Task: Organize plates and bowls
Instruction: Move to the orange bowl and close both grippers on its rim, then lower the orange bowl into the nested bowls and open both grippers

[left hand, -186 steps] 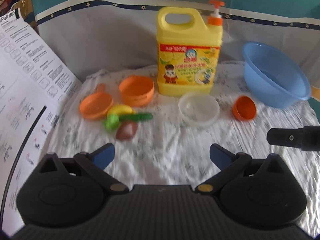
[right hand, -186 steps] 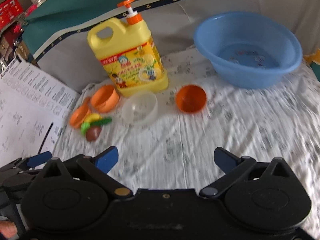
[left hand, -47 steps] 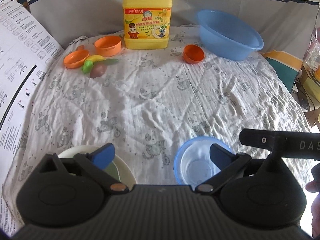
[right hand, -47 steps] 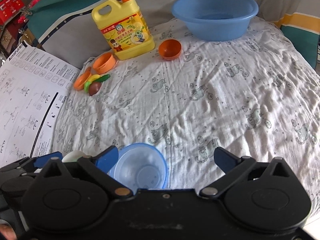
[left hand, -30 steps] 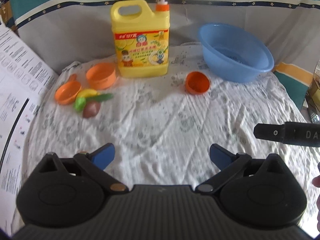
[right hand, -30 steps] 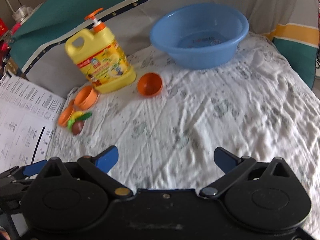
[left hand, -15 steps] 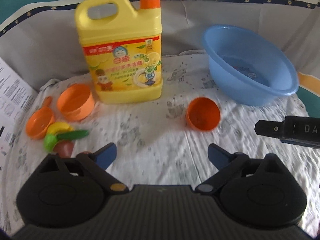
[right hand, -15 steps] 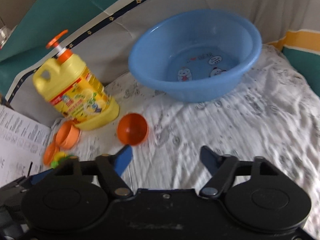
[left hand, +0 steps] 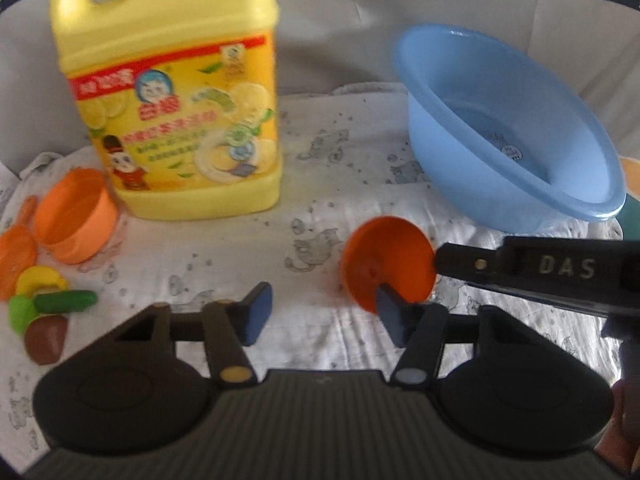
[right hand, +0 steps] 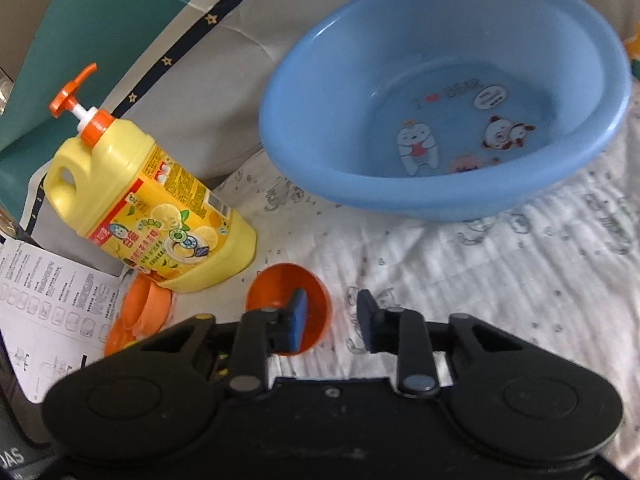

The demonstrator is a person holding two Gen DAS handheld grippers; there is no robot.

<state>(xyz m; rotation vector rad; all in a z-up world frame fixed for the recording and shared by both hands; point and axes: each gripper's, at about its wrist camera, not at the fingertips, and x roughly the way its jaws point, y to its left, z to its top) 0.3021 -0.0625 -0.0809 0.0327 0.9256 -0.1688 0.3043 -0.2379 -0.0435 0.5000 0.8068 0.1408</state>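
A home; printed cloth over soft bedding; dish-soap jug at eleven o'clock; washbasin at two.

detergent jug: blurred, pump top cut off by top edge in left view | small orange bowl: near rim hidden behind right gripper pad, contact can't tell | orange scoop: cut by left edge | blue basin: right rim clipped by fisheye edge in right view

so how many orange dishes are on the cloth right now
3: a small orange plastic bowl by the right fingers, an orange cup beside the yellow jug, a flat orange dish at far left. None visibly hidden.
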